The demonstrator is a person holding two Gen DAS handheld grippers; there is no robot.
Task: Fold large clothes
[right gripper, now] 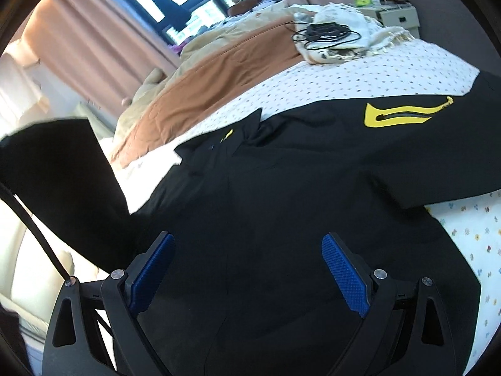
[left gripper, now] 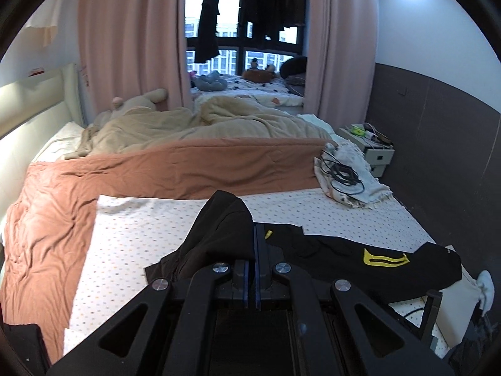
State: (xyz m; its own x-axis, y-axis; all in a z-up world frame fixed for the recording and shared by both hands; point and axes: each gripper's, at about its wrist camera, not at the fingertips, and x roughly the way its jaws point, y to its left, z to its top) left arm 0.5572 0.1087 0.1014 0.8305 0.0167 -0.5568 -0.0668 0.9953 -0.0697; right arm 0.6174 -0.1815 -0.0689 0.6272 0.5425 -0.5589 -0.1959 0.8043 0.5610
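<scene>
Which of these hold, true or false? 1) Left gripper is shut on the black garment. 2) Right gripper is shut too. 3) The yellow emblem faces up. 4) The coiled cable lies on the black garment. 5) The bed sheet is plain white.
1) True: the left gripper is shut on a lifted fold of the black garment with a yellow emblem.
2) False: the right gripper is open, blue pads apart over the garment.
3) True: the yellow emblem shows on top.
4) False: the black coiled cable lies on a cream fringed cloth, apart from the garment.
5) False: the white dotted bed sheet has small coloured dots.
</scene>
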